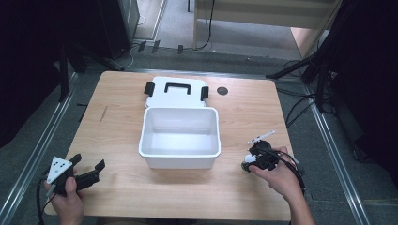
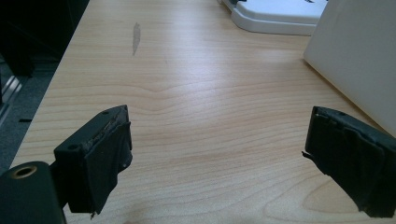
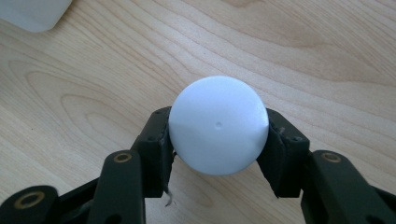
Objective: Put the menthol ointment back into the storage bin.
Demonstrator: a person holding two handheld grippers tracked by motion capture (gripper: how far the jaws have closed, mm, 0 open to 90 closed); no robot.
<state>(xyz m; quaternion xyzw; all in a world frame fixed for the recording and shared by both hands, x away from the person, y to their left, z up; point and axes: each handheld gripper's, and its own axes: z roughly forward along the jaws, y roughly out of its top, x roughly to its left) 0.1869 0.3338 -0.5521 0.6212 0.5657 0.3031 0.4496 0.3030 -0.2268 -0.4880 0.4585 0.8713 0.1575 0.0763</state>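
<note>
smooth white ball [image 3: 218, 125] between right tongs [image 3: 219, 140]

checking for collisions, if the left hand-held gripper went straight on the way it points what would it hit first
Probably the open white plastic box: the left hand-held gripper points right and slightly forward along bare wooden table, with the box's near left wall ahead. Depth is unclear; it might narrowly pass the corner.
</note>
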